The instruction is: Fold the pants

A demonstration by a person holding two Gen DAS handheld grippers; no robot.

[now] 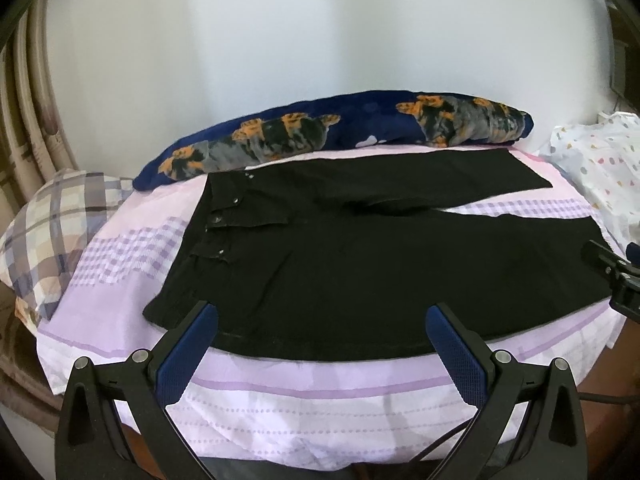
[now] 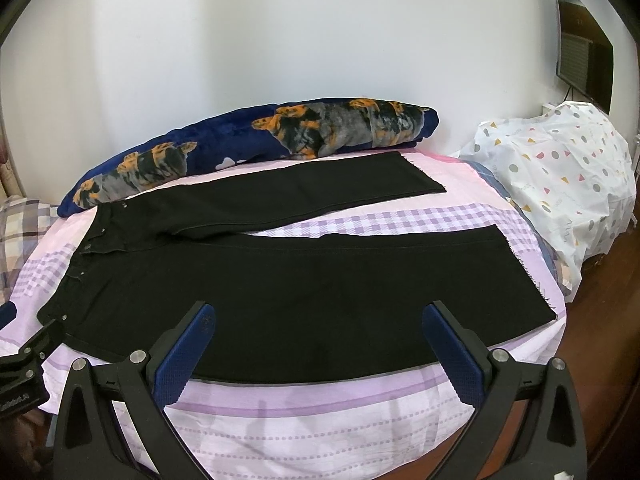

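Black pants (image 1: pixel 360 264) lie flat on the bed, waistband to the left, both legs spread apart and running right. In the right wrist view the pants (image 2: pixel 304 292) show both hems at the right. My left gripper (image 1: pixel 322 320) is open, hovering over the near edge of the pants by the hip, nothing between its blue pads. My right gripper (image 2: pixel 318 320) is open too, over the near leg's front edge. Each gripper shows at the rim of the other's view: the right one (image 1: pixel 612 276), the left one (image 2: pixel 24 364).
The bed has a pink and lilac checked sheet (image 1: pixel 304 404). A navy blanket roll with orange patches (image 1: pixel 320 136) lies behind the pants. A plaid pillow (image 1: pixel 56 232) sits left. A white dotted cover (image 2: pixel 560 176) stands right, a TV (image 2: pixel 584 40) on the wall.
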